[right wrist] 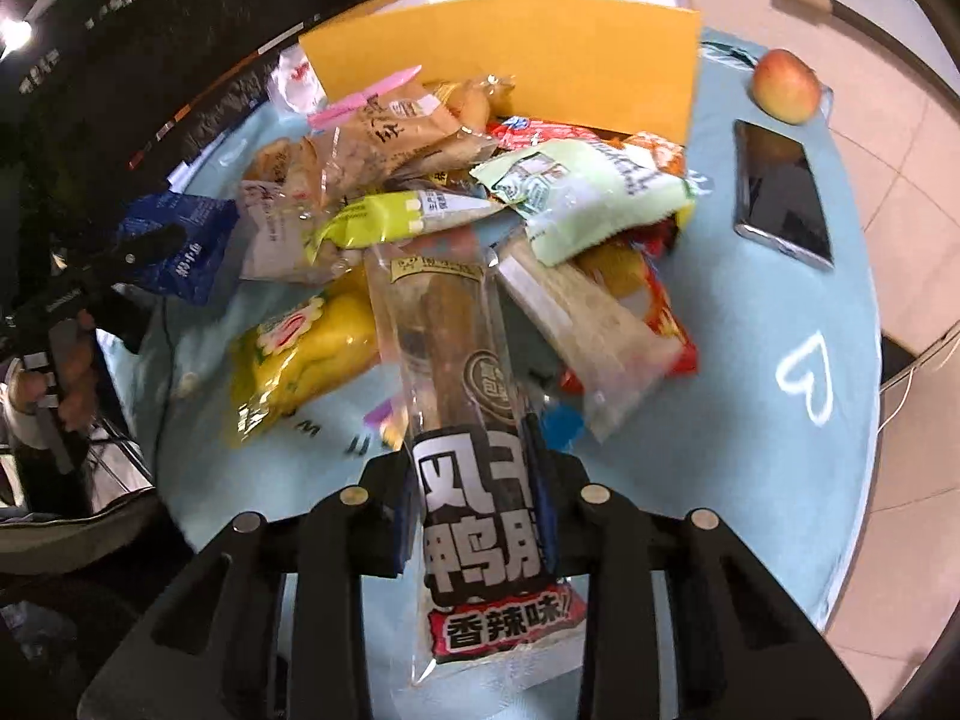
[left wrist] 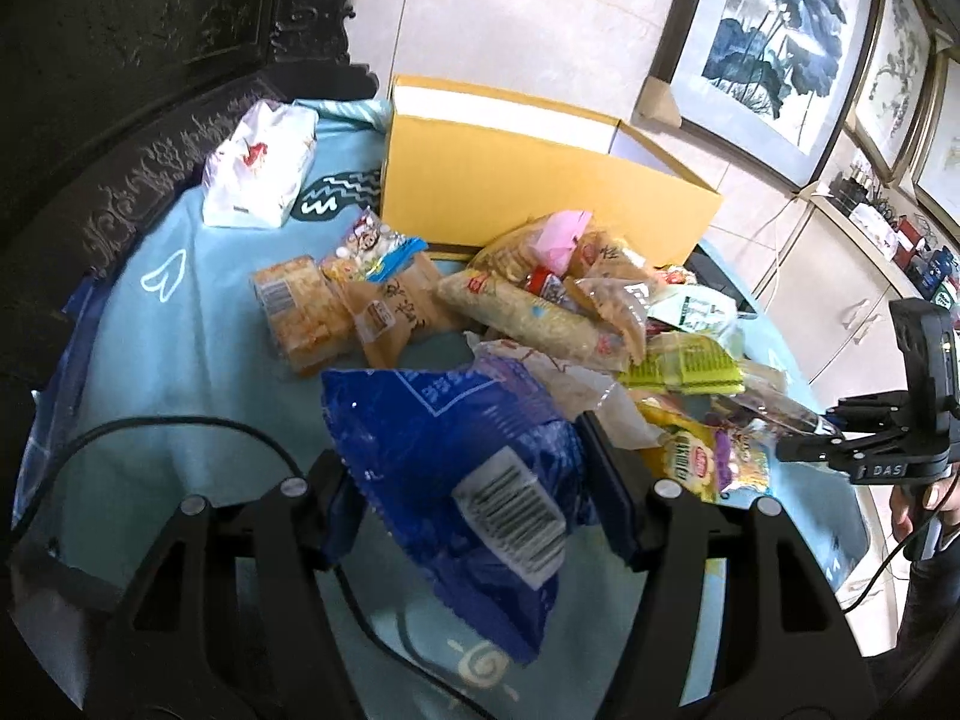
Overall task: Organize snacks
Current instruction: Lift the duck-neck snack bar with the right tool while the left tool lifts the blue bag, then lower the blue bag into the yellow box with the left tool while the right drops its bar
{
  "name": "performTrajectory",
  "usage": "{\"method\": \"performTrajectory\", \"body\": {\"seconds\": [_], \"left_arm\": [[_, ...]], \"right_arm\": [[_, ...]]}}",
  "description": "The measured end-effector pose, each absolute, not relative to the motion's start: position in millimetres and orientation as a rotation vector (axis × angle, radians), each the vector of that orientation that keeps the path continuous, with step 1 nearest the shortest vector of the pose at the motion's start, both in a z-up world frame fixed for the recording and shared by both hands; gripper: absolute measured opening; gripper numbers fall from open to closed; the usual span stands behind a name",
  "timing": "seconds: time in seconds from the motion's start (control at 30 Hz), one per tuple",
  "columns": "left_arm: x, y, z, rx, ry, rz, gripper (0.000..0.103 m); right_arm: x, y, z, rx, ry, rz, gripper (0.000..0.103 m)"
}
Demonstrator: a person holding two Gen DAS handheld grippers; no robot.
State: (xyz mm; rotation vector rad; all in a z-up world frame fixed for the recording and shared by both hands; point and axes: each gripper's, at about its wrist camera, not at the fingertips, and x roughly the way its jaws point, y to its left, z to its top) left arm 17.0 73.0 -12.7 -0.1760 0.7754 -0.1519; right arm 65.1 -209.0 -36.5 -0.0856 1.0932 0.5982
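My left gripper (left wrist: 474, 480) is shut on a blue snack bag (left wrist: 456, 456) with a white barcode, held above the light blue tablecloth (left wrist: 180, 348). My right gripper (right wrist: 474, 492) is shut on a long clear duck-neck snack pack (right wrist: 456, 396) with black, white and red lettering. A pile of snack packs (left wrist: 570, 312) lies in the middle of the table, in front of an open yellow cardboard box (left wrist: 528, 192). The box (right wrist: 540, 54) and the pile (right wrist: 456, 198) also show in the right wrist view. The right gripper shows at the left wrist view's right edge (left wrist: 804, 450).
A white tissue pack (left wrist: 258, 168) lies at the table's far left by dark carved furniture (left wrist: 120, 60). An apple (right wrist: 786, 84) and a dark phone (right wrist: 780, 198) lie to the right of the box. Framed paintings (left wrist: 774, 42) lean on the wall behind.
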Motion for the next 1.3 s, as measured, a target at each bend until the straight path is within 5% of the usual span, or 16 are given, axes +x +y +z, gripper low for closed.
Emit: {"method": "performTrajectory", "body": {"seconds": [0.63, 0.87, 1.13, 1.2, 1.23, 1.3], "left_arm": [[24.3, 47.3, 55.4, -0.157, 0.647, -0.194, 0.065], [118.6, 22.1, 101.3, -0.173, 0.61, -0.171, 0.065], [265.8, 15.2, 84.6, -0.234, 0.74, -0.066, 0.066], [293.9, 13.7, 72.3, -0.226, 0.775, -0.033, 0.071], [303.1, 14.8, 66.7, -0.227, 0.783, -0.016, 0.084], [310.9, 19.7, 55.6, -0.228, 0.801, 0.055, 0.095]], "right_arm": [[65.0, -234.2, 43.2, 0.192, 0.824, 0.743, 0.033], [133.4, -225.1, 86.5, 0.188, 0.664, 0.595, 0.033], [259.9, -185.5, 77.6, 0.2, 0.7, 0.522, 0.035], [284.7, -172.9, 68.0, 0.198, 0.717, 0.519, 0.043], [299.2, -165.9, 61.0, 0.191, 0.734, 0.505, 0.052], [318.0, -153.0, 47.8, 0.134, 0.787, 0.469, 0.063]]}}
